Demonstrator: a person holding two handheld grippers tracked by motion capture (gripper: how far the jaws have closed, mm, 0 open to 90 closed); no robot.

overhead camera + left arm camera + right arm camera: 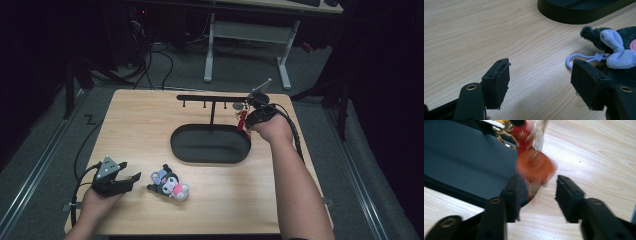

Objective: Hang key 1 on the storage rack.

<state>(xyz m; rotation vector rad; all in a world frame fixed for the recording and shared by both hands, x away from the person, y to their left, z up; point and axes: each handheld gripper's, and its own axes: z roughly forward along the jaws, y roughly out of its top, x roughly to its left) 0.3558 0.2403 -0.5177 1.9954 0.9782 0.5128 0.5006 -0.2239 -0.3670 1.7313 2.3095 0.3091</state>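
Note:
A red charm (242, 120) on a gold clasp hangs at the right end of the black hook rack (212, 97), which stands in an oval black tray (180, 150). My right gripper (248, 117) sits just right of it. In the right gripper view the blurred charm (535, 166) dangles just above the gripper (539, 180), whose jaws stand apart and do not press on it. A dark plush toy (170, 184) lies at the front. My left gripper (129, 170) rests open beside it, close to the toy's lavender clip (579, 56), with nothing between its fingers (497, 82).
The rack carries several bare hooks to the left of the charm. Bare wooden tabletop (140, 130) lies left of the tray. The tray's dark floor (461, 157) spreads under the charm. A white-legged desk (250, 30) stands beyond the table.

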